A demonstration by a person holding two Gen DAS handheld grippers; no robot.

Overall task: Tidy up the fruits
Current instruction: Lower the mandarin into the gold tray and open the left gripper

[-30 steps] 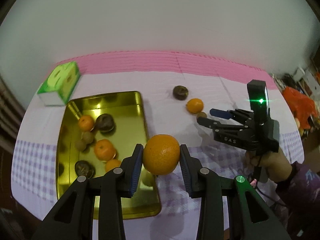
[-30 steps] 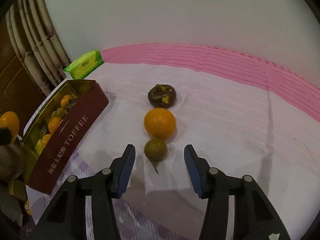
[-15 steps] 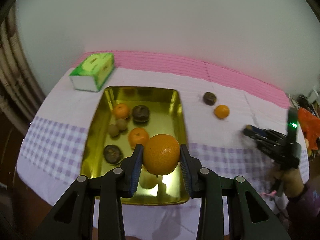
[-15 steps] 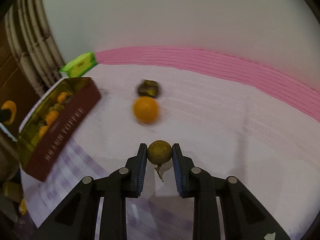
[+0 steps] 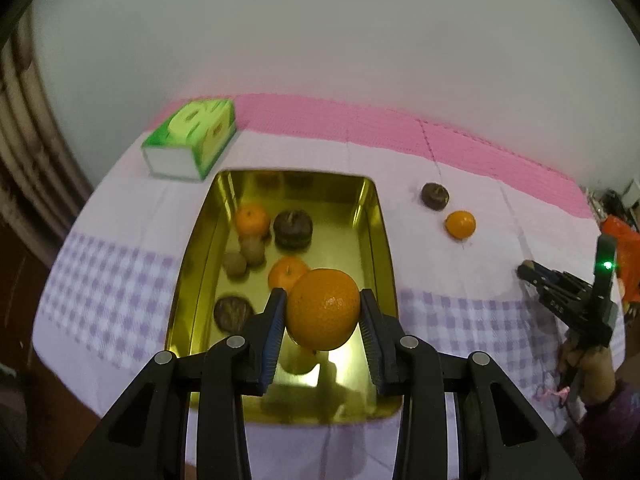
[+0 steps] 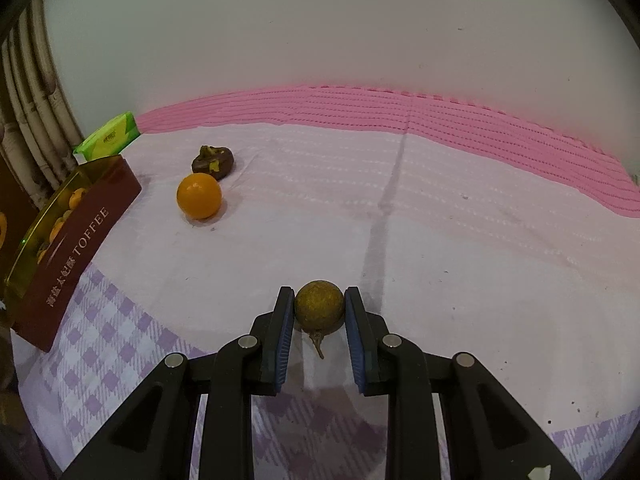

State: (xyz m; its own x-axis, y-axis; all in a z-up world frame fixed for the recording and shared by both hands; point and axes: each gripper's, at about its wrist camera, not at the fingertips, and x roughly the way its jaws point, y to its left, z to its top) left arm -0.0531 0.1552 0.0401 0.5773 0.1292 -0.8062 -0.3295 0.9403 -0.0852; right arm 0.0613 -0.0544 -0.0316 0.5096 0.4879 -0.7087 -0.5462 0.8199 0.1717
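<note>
Left gripper point(image 5: 323, 314): jaws are clamping the big orange point(image 5: 323, 309) on both flanks, holding it in the air over the near half of the gold tin point(image 5: 382, 236).
Right gripper point(image 6: 316, 312): jaws are pinching the small brown fruit point(image 6: 319, 306), pads tight against both sides, stalk dangling underneath; it is sitting at about 6 o'clock from the pale crease in the cloth.
Tin contents: two smaller oranges, two little tan fruits and two dark wrinkled ones are already lying inside, all crowding the 9 o'clock side; there may be something yellowish under the held orange, but I cannot tell.
Loose fruit: a small orange point(image 6: 199, 196) and a dark wrinkled fruit point(image 6: 212, 161) are waiting on the bench point(image 6: 440, 208), the dark one just at 12 o'clock of the orange, both near the tin's red TOFFEE wall.
Step in hand: looks like two deliveries running at once, with the left one all but home and the right one only just starting its trip.
Next move, left: it is calling for a lowering into the bare 3 o'clock side, then a release close to the floor so the orange is not rolling into its neighbours.
Next move, right: it needs carrying towards 9 o'clock and over the tin wall, waiting its turn so the grippers are not colliding.
</note>
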